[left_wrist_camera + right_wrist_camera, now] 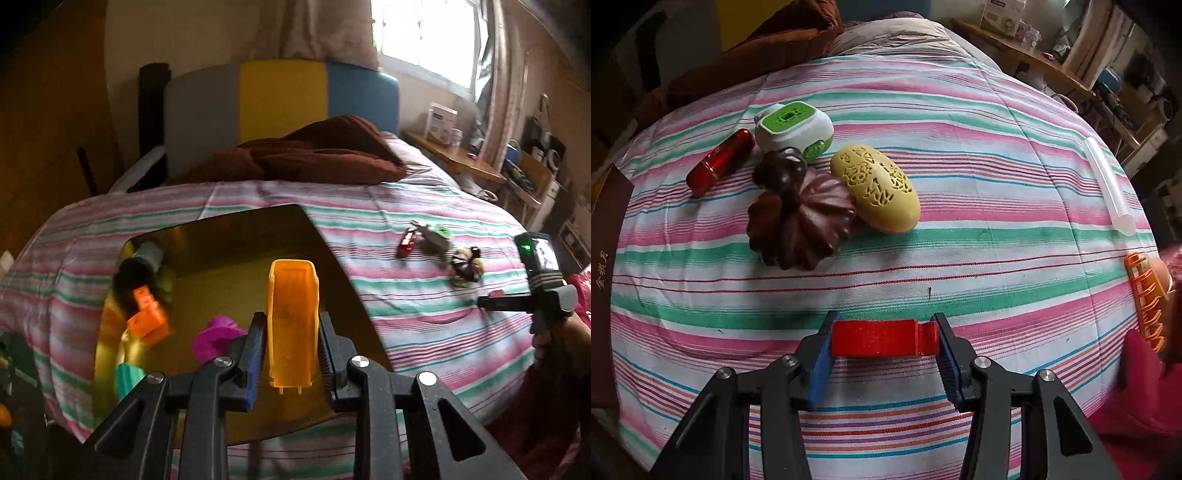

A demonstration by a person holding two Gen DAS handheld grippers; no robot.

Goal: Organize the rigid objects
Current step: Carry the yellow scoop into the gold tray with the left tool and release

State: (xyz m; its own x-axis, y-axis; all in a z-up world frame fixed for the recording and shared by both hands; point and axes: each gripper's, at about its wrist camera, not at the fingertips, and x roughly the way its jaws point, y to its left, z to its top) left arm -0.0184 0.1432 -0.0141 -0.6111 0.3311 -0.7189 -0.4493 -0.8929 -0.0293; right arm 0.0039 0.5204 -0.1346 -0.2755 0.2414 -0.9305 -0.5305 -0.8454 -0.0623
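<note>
In the left wrist view my left gripper (293,321) is shut on a yellow-orange plastic scoop (293,314), held upright above a dark box (240,236) with a gold inside. Orange blocks (147,314), a magenta piece (216,336) and a teal piece (127,380) lie in that box. My right gripper (884,332) points steeply down at the striped bedspread (960,258), shut on a red block (882,338) that rests on the cloth. It shows from the side as the right gripper (487,302) at the right edge of the left wrist view.
Beyond the right gripper lie a red cylinder (720,162), a white-and-green device (794,127), a dark brown ribbed piece (799,218) and a yellow carved oval (875,188). A clear tube (1108,184) and an orange comb-like rack (1148,299) lie right. Brown pillows (314,155) sit behind.
</note>
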